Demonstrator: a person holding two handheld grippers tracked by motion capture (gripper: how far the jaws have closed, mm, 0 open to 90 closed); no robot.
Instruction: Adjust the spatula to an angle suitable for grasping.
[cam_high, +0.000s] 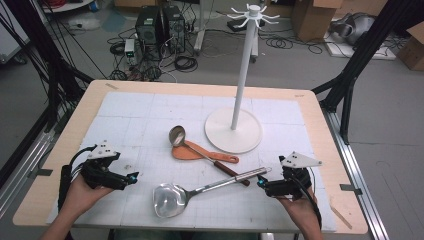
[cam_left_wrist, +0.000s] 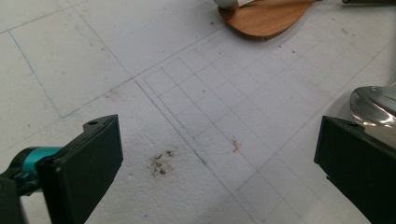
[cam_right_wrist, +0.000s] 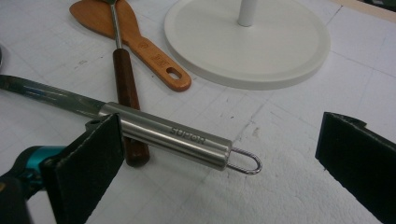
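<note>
i'm working in a lab or workshop: beyond the far edge of my surface (cam_high: 320, 125) sit computer towers (cam_high: 160, 25), loose cables (cam_high: 185, 62) on a grey floor, cardboard boxes (cam_high: 312, 17), and black framing struts (cam_high: 367, 45) at both sides.

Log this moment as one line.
left gripper: open, empty | right gripper: open, at steel ladle handle end | white stand: no utensils hung

A pale wooden table (cam_high: 320, 125) carries a white gridded mat (cam_high: 145, 120). On the mat lie a white stand (cam_high: 233, 130), a wooden spatula (cam_high: 192, 153), a small ladle (cam_high: 180, 137) across it, apparently touching, and a large steel ladle (cam_high: 172, 199)
</note>
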